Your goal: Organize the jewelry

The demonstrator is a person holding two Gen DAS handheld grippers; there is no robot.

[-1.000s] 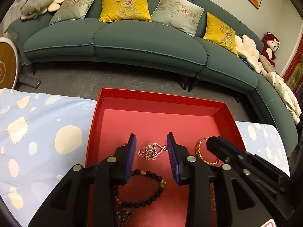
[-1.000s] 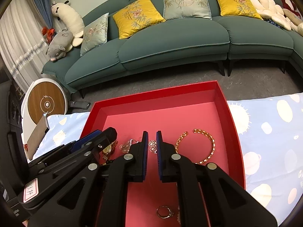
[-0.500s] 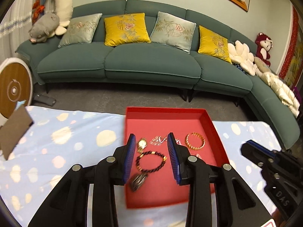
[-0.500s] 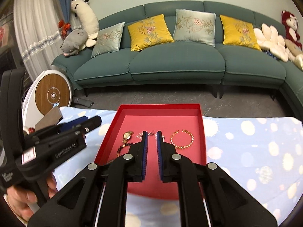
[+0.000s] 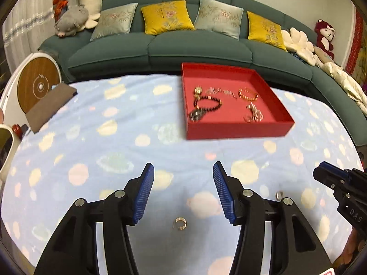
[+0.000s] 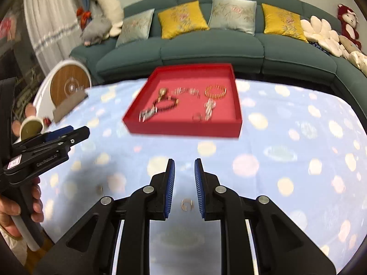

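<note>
Left wrist view: my left gripper (image 5: 183, 169) hangs over the blue spotted cloth (image 5: 114, 142), jaws have just been opening, now standing wide, nothing between the pads. A small open ring (image 5: 179, 223) lies on the cloth on the near side of the red tray (image 5: 236, 130), well apart from it, below the gap between my fingers, untouched. A second ring (image 5: 279, 194) lies on the cloth just right of my right finger. In the tray: dark bead bracelet (image 5: 207, 105), gold bracelet (image 5: 248, 93), other pieces blurred. Right gripper (image 5: 321, 174) enters at the right edge. Right wrist view: my right gripper (image 6: 184, 166) has also just been opening, a narrow gap only, holding nothing. A ring (image 6: 187, 204) sits on the cloth near side of the tray (image 6: 183, 130), seen between my fingers, not pinched. My left hand (image 6: 13, 208) holds the other gripper at left.
</note>
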